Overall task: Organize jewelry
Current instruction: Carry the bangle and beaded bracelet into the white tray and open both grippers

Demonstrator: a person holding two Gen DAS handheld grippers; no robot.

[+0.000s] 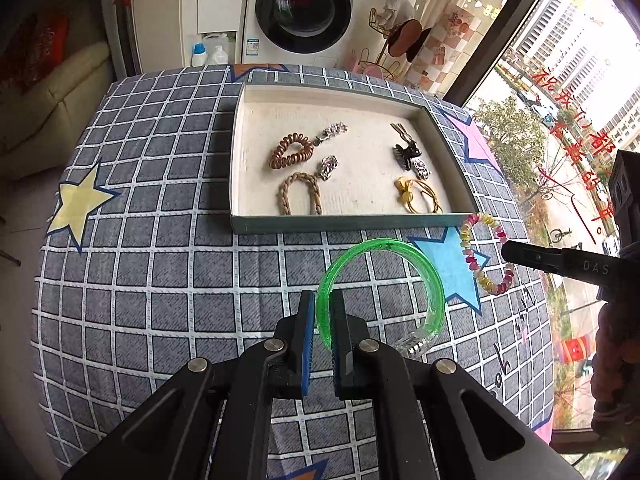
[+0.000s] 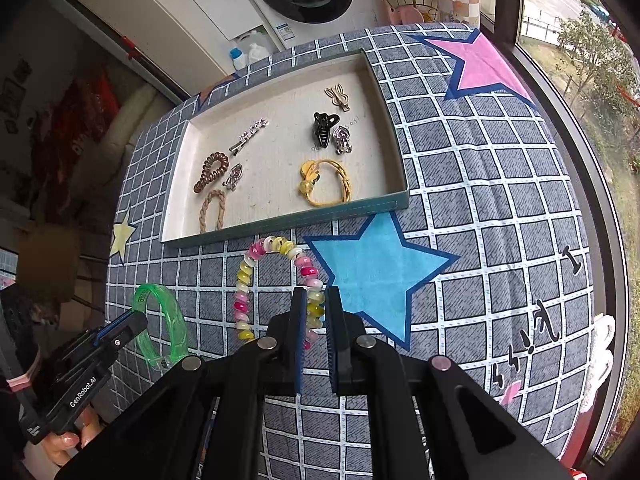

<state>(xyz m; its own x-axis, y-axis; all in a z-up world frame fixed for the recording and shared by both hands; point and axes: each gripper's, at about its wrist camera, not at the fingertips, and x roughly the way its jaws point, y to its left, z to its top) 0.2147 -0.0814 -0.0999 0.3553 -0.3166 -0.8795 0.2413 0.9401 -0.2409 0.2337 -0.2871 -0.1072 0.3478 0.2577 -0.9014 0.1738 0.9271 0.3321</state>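
Note:
My left gripper (image 1: 323, 300) is shut on a translucent green bangle (image 1: 416, 264), held above the checked cloth in front of the tray. The same green bangle (image 2: 170, 312) and left gripper (image 2: 134, 324) show at the lower left of the right wrist view. My right gripper (image 2: 316, 300) is shut on a bracelet of pink, yellow and white beads (image 2: 256, 250), also lifted off the cloth. That beaded bracelet (image 1: 470, 258) hangs from the right gripper (image 1: 506, 250) near the tray's front right corner. The shallow tray (image 1: 344, 224) (image 2: 280, 222) lies just beyond both.
In the tray lie a brown coil hair tie (image 1: 289, 149), a braided tie (image 1: 300, 192), a yellow cord tie (image 1: 416, 196), a black claw clip (image 1: 406, 151) and silver clips (image 1: 330, 132). A washing machine (image 1: 302, 8) stands behind the table. A window runs along the right.

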